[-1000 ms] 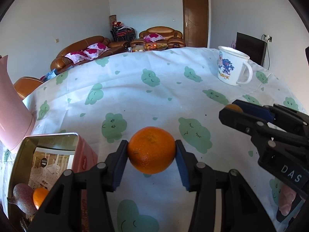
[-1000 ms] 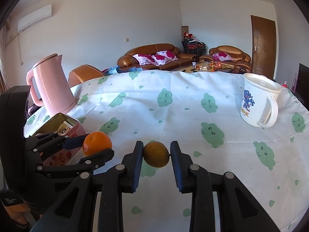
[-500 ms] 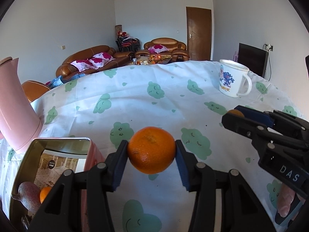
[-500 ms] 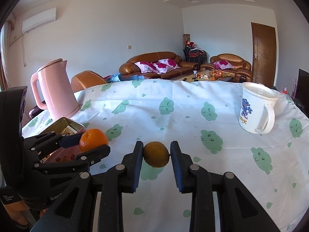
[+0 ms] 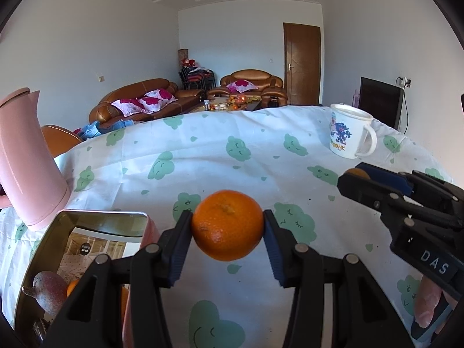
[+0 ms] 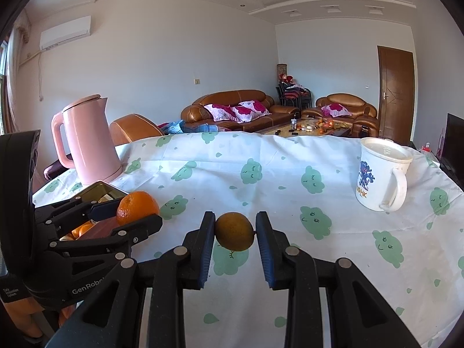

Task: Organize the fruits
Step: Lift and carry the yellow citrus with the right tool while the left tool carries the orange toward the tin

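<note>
My left gripper (image 5: 227, 226) is shut on a bright orange (image 5: 227, 225), held above the tablecloth just right of an open pink tin (image 5: 87, 232). The tin holds a brownish fruit (image 5: 47, 290) and an orange piece (image 5: 72, 287). My right gripper (image 6: 235, 230) is shut on a small brownish-yellow fruit (image 6: 235, 231) above the cloth. In the right wrist view the left gripper (image 6: 137, 213) with its orange (image 6: 137, 207) hangs at the left, over the tin (image 6: 101, 191). In the left wrist view the right gripper (image 5: 362, 175) reaches in from the right.
A pink kettle (image 6: 87, 145) stands at the table's left behind the tin. A white printed mug (image 6: 380, 179) stands at the right. The table wears a white cloth with green cloud faces (image 6: 261, 188). Sofas and a door lie beyond the far edge.
Both cameras have tilted up a little, so the table sits lower in view and more ceiling shows. Both fruits stay gripped as before.
</note>
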Motion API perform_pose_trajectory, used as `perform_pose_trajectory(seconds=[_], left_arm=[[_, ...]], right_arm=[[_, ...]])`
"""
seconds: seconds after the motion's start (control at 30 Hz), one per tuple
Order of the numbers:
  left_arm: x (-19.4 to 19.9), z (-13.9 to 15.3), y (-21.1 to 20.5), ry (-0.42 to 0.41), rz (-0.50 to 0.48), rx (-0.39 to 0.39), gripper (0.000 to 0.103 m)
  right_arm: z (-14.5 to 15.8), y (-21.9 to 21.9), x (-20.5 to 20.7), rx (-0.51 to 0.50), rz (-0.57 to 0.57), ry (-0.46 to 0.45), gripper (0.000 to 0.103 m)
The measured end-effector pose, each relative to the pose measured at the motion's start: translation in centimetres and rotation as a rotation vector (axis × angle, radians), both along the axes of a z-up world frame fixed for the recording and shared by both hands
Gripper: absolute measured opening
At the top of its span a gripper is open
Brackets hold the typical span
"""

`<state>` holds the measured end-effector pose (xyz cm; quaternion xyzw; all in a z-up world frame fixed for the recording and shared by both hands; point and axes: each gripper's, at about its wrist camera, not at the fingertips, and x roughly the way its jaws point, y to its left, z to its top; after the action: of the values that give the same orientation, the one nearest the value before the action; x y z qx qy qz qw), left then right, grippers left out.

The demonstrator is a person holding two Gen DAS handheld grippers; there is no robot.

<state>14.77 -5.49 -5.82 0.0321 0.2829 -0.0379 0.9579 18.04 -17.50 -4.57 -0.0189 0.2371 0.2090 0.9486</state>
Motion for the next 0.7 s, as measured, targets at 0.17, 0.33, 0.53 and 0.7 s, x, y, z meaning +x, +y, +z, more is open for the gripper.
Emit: perform_pose_trajectory(seconds=[0.17,0.33,0.53,0.7], left_arm=[[-0.4,0.2,0.0,-0.021,0.002,0.000,0.050],[-0.8,0.3,-0.1,-0.042,0.005,0.008,0.050],[-1.1,0.5,-0.2,-0.062,0.010,0.016,0.050],[-1.5,0.7,-0.1,-0.078,0.015,0.018,0.050]], right_arm=[[0.2,0.0,-0.4,0.001,0.001,-0.025,0.031],[0.3,0.0,-0.7,-0.001,0.002,-0.044,0.031],[0.5,0.1,-1.1,-0.002,0.001,-0.065,0.031],[0.6,0.2,-1.4,-0.003,0.000,-0.081,0.031]])
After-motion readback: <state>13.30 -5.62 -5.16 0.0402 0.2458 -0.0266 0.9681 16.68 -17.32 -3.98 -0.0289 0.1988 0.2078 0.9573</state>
